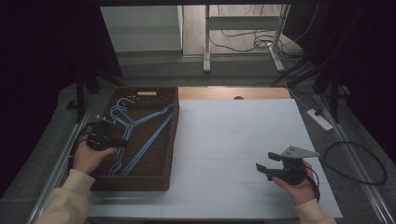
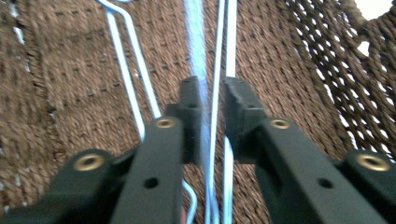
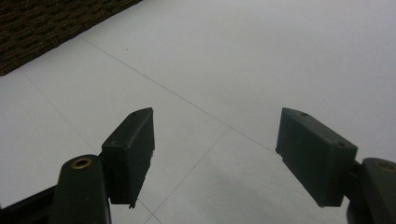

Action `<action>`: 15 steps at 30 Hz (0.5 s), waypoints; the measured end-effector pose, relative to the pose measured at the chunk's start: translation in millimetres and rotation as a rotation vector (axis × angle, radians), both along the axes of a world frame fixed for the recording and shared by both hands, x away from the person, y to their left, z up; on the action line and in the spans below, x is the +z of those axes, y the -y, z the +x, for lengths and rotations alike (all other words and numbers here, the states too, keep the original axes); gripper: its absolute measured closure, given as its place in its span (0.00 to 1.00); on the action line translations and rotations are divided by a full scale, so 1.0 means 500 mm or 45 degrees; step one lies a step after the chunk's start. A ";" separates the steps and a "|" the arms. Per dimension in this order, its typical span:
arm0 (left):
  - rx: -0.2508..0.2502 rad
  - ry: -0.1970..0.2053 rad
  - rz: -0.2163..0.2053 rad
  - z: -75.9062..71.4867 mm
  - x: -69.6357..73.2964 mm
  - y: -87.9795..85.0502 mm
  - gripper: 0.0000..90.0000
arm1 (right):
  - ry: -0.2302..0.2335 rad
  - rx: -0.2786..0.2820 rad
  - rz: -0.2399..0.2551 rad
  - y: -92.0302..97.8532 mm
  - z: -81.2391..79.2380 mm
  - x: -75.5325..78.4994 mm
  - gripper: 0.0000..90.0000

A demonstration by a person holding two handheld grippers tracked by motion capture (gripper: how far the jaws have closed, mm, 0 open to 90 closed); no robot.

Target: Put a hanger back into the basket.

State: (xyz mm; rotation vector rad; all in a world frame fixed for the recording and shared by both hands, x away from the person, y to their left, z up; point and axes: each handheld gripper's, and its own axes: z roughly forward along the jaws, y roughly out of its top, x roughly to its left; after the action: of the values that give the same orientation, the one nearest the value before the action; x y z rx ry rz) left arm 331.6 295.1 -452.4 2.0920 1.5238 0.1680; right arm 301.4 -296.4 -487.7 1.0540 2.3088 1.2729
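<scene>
Inside the basket (image 1: 170, 140), hanger wires (image 2: 215, 93) pass between the left tool (image 2: 212, 109) jaws.

1. A brown woven basket (image 1: 165, 140), rectangular and open-topped, sits on the left side of the table, its long sides running from the near edge towards the far edge.
2. Light blue wire hangers (image 1: 140, 128) lie flat in a loose stack on the basket floor, hooks towards the far-left corner, bars slanting across.
3. In the left gripper view, one thin hanger wire (image 2: 215, 100) runs straight between the nearly closed fingers (image 2: 191, 109).
</scene>
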 end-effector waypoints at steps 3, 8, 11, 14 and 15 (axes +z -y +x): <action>0.022 0.027 0.014 0.000 0.001 0.000 0.77 | 0.000 0.001 0.001 0.000 0.000 0.000 0.32; 0.021 0.123 0.008 -0.010 0.011 -0.003 0.58 | 0.000 0.000 0.000 0.000 0.000 0.000 0.32; 0.028 0.109 0.009 -0.009 0.008 -0.005 0.56 | 0.001 0.001 0.000 -0.001 0.000 0.000 0.32; 0.043 0.106 0.007 -0.008 0.007 -0.009 0.55 | 0.002 -0.001 -0.002 -0.001 -0.001 0.001 0.32; 0.045 0.109 0.002 -0.009 0.007 -0.010 0.54 | 0.002 -0.001 0.001 -0.001 -0.001 0.000 0.32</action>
State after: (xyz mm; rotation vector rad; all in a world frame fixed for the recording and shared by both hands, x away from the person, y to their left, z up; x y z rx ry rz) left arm 327.3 300.1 -448.8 2.0334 1.5102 0.2686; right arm 301.1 -295.8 -487.5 1.0537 2.3068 1.2739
